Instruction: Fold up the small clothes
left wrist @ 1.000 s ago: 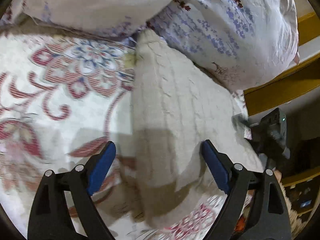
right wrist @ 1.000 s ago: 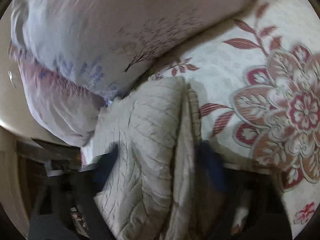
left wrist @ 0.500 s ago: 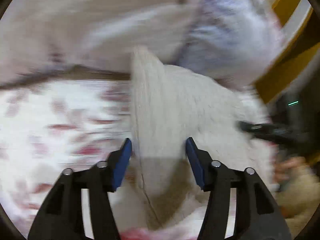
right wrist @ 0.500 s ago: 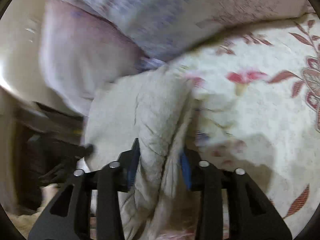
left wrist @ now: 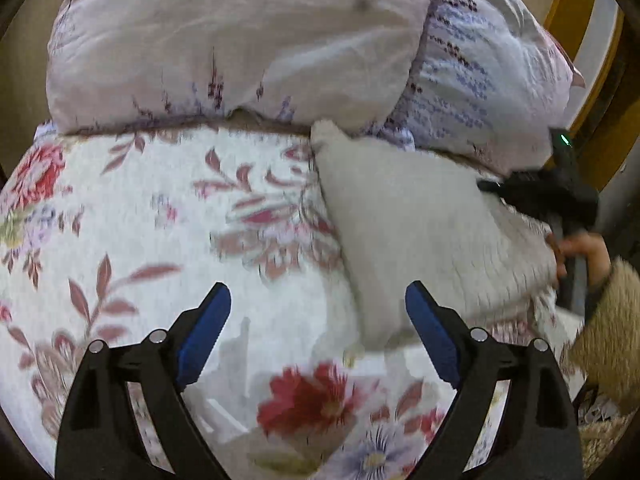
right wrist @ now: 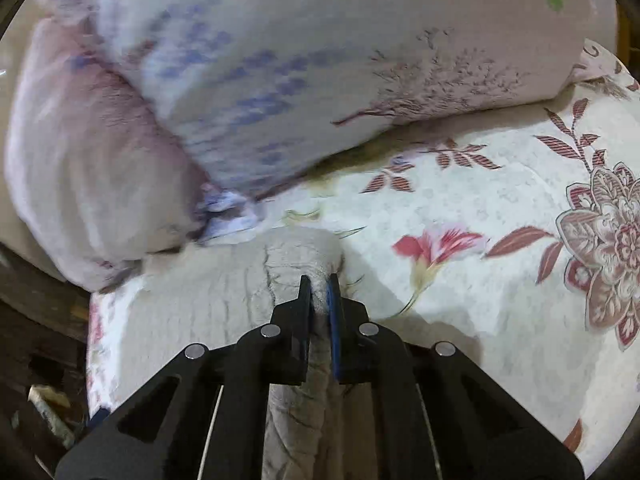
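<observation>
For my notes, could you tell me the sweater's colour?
Cream sweater, clearest in the left wrist view.

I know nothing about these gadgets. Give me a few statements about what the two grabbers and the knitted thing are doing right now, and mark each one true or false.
1. The right gripper has its jaws shut on a fold of the cream knitted garment. True.
2. The left gripper is also clamping the garment. False: its jaws stand wide open over the floral bedspread, holding nothing.
3. The garment lies on a bare wooden table. False: it lies on the floral bedspread.
4. Pillows are piled behind the garment. True.
5. The gripper pads are red. False: they are blue.
</observation>
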